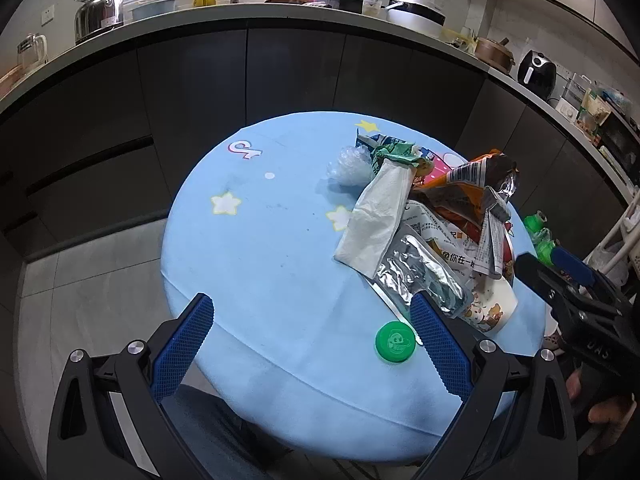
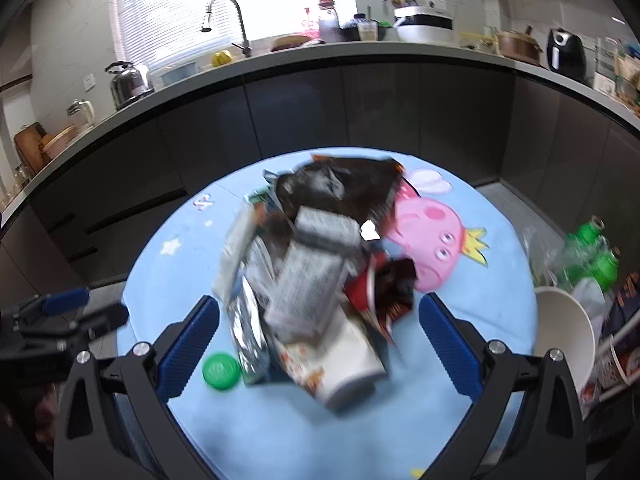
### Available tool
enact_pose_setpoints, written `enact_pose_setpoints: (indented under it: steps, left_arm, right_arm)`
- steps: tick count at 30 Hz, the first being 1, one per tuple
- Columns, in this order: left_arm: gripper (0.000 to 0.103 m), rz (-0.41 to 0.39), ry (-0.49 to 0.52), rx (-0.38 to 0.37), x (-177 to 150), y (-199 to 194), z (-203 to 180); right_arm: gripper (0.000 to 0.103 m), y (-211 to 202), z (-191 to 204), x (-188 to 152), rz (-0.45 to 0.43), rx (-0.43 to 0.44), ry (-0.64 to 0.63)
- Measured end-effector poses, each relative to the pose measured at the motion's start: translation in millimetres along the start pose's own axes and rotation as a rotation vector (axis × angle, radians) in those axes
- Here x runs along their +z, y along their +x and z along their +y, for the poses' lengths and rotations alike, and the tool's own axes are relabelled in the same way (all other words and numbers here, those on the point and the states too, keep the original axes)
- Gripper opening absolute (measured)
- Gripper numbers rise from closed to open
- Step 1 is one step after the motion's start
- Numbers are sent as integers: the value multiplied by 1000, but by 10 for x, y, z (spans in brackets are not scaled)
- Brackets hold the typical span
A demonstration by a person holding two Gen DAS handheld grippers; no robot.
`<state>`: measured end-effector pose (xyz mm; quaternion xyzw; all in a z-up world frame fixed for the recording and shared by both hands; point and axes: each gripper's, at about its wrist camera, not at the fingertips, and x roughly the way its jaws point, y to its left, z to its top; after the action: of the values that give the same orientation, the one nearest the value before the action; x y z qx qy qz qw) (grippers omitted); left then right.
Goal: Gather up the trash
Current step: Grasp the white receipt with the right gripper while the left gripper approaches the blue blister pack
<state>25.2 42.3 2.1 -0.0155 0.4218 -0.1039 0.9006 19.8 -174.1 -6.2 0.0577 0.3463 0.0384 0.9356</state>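
Your left gripper (image 1: 310, 320) has its jaws spread wide with nothing between them, hanging over the near edge of the round blue table (image 1: 256, 240). Just inside its right-hand finger lies the green bottle cap (image 1: 395, 341), flat on the cloth and apart from the pad. Ahead of that same finger, and partly behind its tip, sits the heap of trash: a crinkled silver foil pouch (image 1: 416, 272), a white tissue (image 1: 380, 216) leaning on top of it, an orange snack bag (image 1: 472, 176) farther ahead, and a clear plastic wad (image 1: 348, 164) at the heap's far left. A printed paper cup (image 1: 492, 304) lies on its side just to the right of that finger. Your right gripper (image 2: 320, 320) is likewise open wide and empty, and in its view the heap sits directly between and ahead of the jaws, blurred; the cup (image 2: 344, 364) lies tipped over closest to you, with a dark wrapper (image 2: 340, 188) at the far end. The cap (image 2: 221, 370) lies just inside the left-hand finger. Off to the right of that gripper, beyond the table edge, stand green-capped bottles (image 2: 592, 256) and a white bowl (image 2: 564, 328).
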Motion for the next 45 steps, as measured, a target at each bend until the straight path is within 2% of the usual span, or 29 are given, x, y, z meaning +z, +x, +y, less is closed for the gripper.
enact_pose_setpoints:
  steps: [3,6,10,12,14,18,20,24,28,30,34,39,43,45]
  left_arm:
    - [94,9,-8,-18,12,32,11]
    - [94,13,-16,-37,34,73,23]
    - [92,34,-16,-78,73,167,5]
    - [89,49,-6,-100,83,222,-14]
    - [80,75,6,-118,103,304,-48]
    - [73,115,0,-180,233,524,-92]
    - [67,126,1,-184,340,668,-120]
    - [63,173,43,-223,514,985,-237]
    - [63,230,88,-226,520,1201,-325]
    - [56,253,65,-247,507,1197,-319]
    - [55,227,81,-291,426,970,-341]
    - [55,268,108,-344,256,865,-456]
    - [65,263,113,-332,109,805,-514]
    - [66,270,127,-337,53,816,-591]
  right_arm:
    - [94,126,81,102,1,16,-27]
    - [92,249,136,145,6,-4,-60]
    - [74,426,132,143,35,-10,-64]
    - [31,456,115,109,55,13,-65]
    - [31,365,84,80,44,23,-57]
    - [30,85,43,4,9,47,-42]
    - [30,-24,27,-14,-2,44,-41]
    - [31,-139,4,-94,0,24,-33]
    - [31,-192,0,-134,3,29,-30]
    - [31,-219,-8,-155,1,31,-29]
    - [31,-253,-19,-165,4,37,-18]
    - [31,-303,2,-215,9,36,-17]
    - [31,-368,-36,-278,16,20,-4]
    - [32,-371,-60,-295,21,14,4]
